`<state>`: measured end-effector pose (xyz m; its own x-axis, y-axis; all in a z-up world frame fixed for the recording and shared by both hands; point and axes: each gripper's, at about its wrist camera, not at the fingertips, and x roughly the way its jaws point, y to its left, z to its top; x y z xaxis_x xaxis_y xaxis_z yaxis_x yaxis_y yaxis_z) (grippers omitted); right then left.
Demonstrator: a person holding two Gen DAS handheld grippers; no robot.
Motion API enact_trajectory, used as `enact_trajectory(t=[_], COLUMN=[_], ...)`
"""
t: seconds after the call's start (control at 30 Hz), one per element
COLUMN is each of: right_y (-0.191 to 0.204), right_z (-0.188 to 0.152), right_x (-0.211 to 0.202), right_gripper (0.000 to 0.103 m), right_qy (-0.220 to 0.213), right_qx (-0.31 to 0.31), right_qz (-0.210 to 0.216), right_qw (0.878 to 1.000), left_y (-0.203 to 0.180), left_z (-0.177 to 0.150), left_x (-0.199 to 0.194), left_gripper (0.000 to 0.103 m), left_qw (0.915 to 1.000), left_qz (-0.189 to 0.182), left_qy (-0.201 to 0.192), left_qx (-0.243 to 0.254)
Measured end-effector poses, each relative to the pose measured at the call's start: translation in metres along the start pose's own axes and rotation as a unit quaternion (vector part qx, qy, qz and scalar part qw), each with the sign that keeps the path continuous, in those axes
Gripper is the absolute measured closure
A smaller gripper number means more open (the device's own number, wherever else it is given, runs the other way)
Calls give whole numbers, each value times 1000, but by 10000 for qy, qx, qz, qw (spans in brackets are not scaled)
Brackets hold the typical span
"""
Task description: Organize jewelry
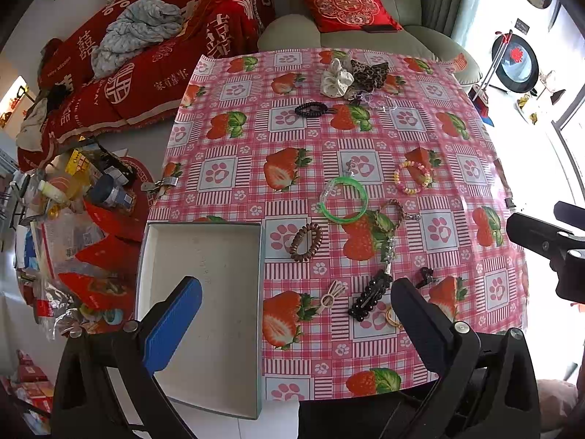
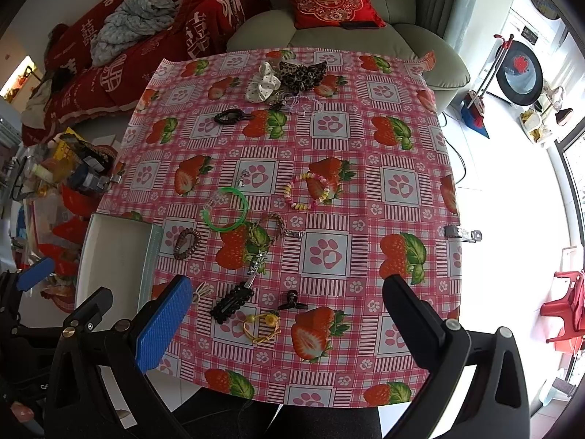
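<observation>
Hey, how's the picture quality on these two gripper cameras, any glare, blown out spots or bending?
Left wrist view: daylight at the right edge is blown out white, and the tablecloth bows outward from fisheye distortion, with a faint sheen on it. Right wrist view: the floor to the right is washed out by the same daylight, corners are vignetted black, and the green bangle stays sharp.

Daylight floods in from my right, blowing the floor and window out to pure white in both views. The tablecloth shows soft glare along its right side and near the far-left corner; shadows weak. Strong fisheye bend and dark corners, center sharp, rims slightly soft.
</observation>
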<state>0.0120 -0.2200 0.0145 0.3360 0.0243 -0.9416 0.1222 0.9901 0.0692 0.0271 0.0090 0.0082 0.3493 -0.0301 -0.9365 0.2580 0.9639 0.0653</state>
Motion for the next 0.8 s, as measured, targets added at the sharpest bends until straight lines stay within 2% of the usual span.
enact_trajectory(t=[0.8], right_y=[-2], right_z=[-5], right_x=[-2], right_gripper=[0], right_qy=[19], right_qx=[25], right_qz=[11], right_qw=[10000], left_y=[4], left_z=[0], left_x=[-2], left_gripper=[0], left_qw=[10000], left_qz=[4], left_qy=[2], left_qx=[-7])
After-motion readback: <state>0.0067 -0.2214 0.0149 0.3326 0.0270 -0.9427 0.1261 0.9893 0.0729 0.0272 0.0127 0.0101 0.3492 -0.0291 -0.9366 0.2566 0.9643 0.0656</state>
